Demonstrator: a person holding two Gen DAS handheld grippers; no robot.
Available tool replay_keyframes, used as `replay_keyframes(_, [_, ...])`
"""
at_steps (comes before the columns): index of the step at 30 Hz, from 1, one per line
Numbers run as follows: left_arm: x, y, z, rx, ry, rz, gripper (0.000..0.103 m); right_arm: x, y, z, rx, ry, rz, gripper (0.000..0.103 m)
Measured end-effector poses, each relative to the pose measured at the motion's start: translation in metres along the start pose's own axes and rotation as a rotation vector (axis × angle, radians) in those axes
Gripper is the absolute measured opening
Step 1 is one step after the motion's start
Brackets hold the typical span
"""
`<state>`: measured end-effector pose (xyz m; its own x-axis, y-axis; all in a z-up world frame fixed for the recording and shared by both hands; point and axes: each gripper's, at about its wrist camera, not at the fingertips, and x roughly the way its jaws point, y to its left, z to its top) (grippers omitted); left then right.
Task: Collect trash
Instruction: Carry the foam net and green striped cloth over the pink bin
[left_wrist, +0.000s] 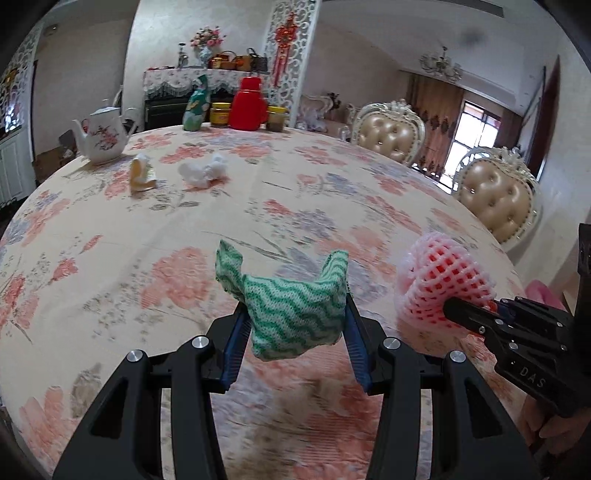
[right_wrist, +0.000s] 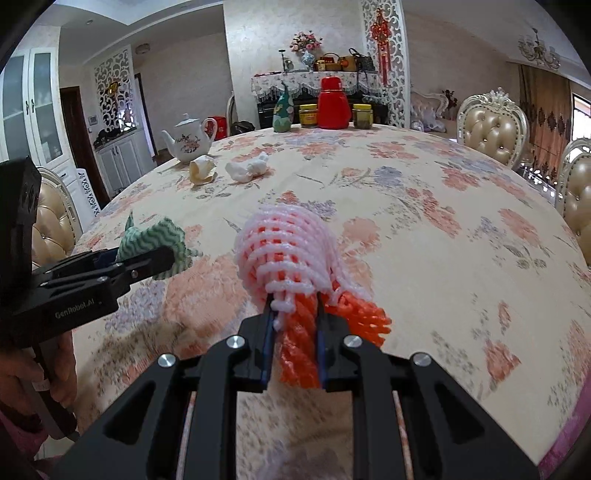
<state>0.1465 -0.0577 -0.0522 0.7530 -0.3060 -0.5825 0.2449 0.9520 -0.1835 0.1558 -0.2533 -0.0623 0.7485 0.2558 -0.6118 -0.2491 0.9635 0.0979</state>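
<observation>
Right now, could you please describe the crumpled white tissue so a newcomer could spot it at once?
Look across the floral tablecloth toward the white teapot at its far left. Just right of the teapot lies a beige crumpled wrapper, and beside that the tissue: pure white, soft and lumpy.
</observation>
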Motion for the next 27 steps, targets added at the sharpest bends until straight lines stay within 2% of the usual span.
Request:
replay_keyframes(18, [-0.003,-0.04,-0.005,0.087,0.007,-0.075,0.045,-0.043,-0.029,-0.016,0.061,-0.053,-0.077,0.018])
replay_keyframes(27, [0.001,-0.079,-0.007,0.167,0.023,-0.153,0.045,-0.069,-0.057,-0.034,0.118,-0.064,-0.125,0.018])
